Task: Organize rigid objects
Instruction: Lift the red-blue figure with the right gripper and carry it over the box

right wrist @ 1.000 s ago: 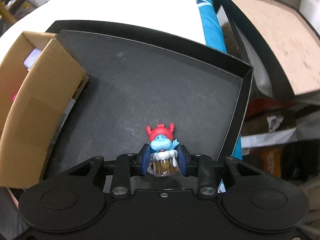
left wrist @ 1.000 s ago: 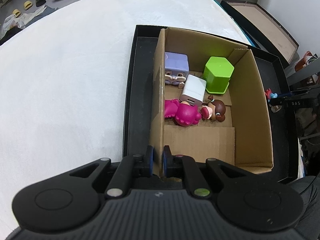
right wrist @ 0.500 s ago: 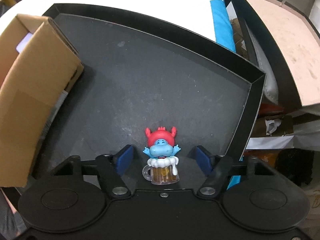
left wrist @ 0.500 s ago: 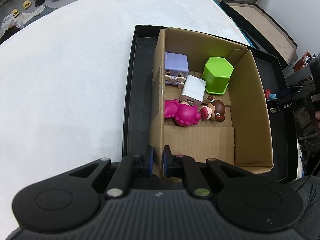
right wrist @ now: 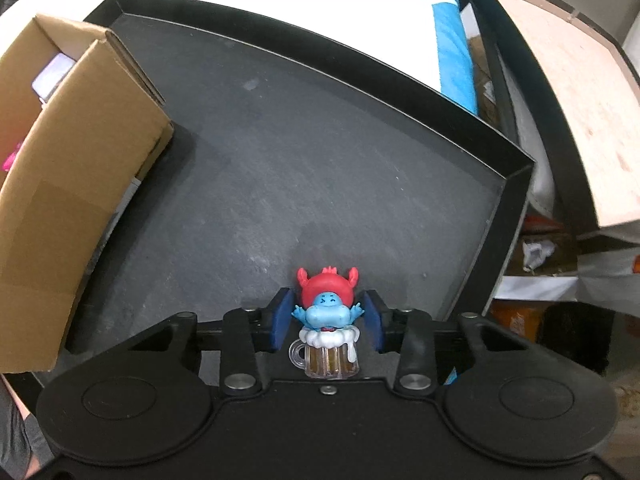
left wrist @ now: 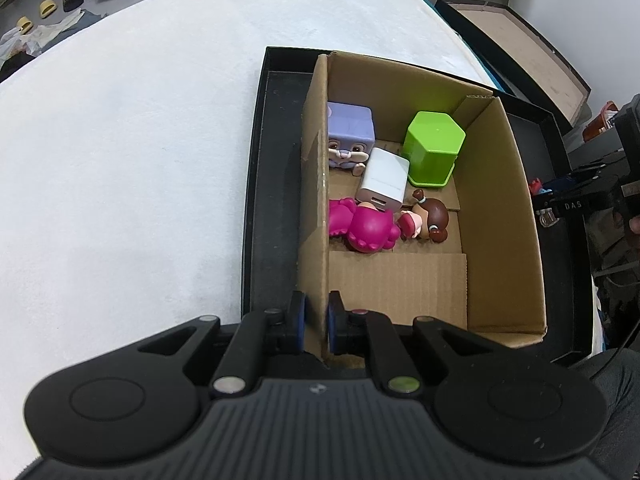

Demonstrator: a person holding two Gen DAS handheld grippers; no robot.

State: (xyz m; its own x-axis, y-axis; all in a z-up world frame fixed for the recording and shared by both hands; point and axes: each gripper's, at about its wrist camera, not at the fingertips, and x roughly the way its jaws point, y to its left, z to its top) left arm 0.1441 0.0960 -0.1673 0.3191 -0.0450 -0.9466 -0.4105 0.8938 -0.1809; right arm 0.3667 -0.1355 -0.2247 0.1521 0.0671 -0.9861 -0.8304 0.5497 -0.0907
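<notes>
One readable label, "DAS", on my right gripper (left wrist: pixel 576 204), jaws just closing around the toy (right wrist: pixel 328 320); left gripper (left wrist: pixel 316 320) pinches the box (left wrist: pixel 316 184) wall.

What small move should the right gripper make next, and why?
Probably finish closing the right gripper on the blue figurine with a red hat in a clear beer mug. Its jaws have just been closing with the figurine between them, upright on the black tray, yet firm contact is unclear. The left gripper pinches the brown cardboard box wall.
</notes>
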